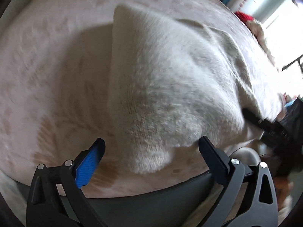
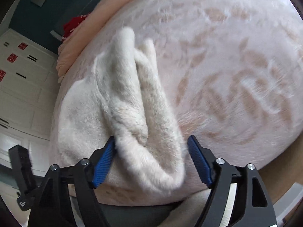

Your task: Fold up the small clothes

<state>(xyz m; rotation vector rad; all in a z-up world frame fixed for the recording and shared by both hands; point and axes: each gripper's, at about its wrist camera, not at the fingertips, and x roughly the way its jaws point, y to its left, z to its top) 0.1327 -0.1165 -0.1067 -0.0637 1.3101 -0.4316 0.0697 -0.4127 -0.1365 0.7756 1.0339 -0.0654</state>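
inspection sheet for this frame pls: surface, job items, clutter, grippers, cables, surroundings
Surface: pale pink patterned bedspread, soft, blurred by motion.
Job's things: one fluffy white garment lying bunched on the bedspread, with a raised fold running along it in the right wrist view.
Clutter: red cloth and a peach blanket at the far edge of the bed.
Grippers: left gripper open above the garment's near corner; right gripper open, a fold of the garment between its fingers, not clamped.
Cables: nothing seen.
Surroundings: white cabinet doors, dark teal wall, bright window.
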